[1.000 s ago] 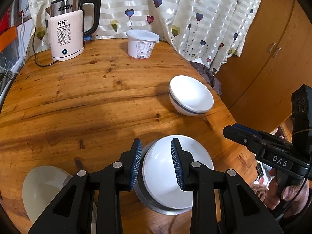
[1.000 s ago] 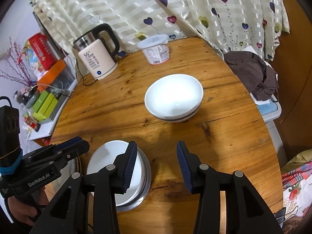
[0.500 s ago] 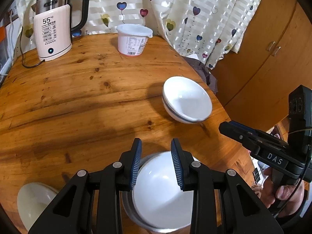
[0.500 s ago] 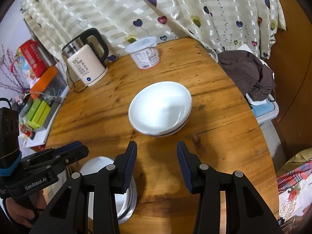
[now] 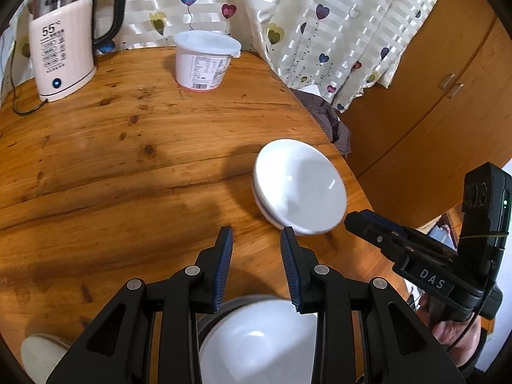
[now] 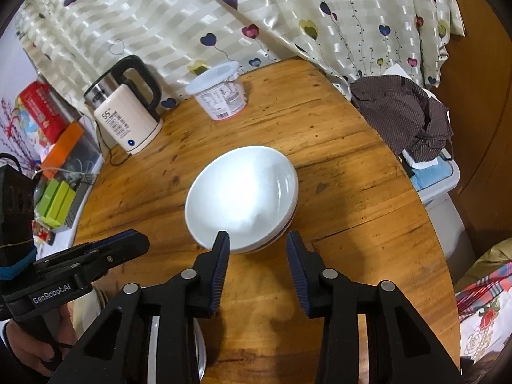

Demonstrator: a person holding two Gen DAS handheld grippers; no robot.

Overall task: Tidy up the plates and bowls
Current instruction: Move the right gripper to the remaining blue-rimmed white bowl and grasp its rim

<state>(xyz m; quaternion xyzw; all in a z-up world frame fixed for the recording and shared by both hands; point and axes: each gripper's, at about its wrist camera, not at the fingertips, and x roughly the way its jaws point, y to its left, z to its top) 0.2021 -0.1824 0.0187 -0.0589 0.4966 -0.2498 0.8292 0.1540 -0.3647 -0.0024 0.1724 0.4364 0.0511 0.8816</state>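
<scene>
Right gripper (image 6: 257, 238) angled down, jaws closing, empty

Your left gripper (image 5: 256, 240) hides most of the white plate (image 5: 256, 342) at the worktop's near edge, and the frame cuts it off too. Another white dish (image 5: 41, 348) is clipped at the corner. Label print on the tub (image 5: 204, 60)? Unreadable.

White bowl (image 6: 241, 198), amber wooden table (image 6: 352, 192), cream striped curtain (image 6: 224, 9) with coloured hearts.

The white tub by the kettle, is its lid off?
No, the white tub beside the kettle has its pale lid seated flat on top.
</scene>
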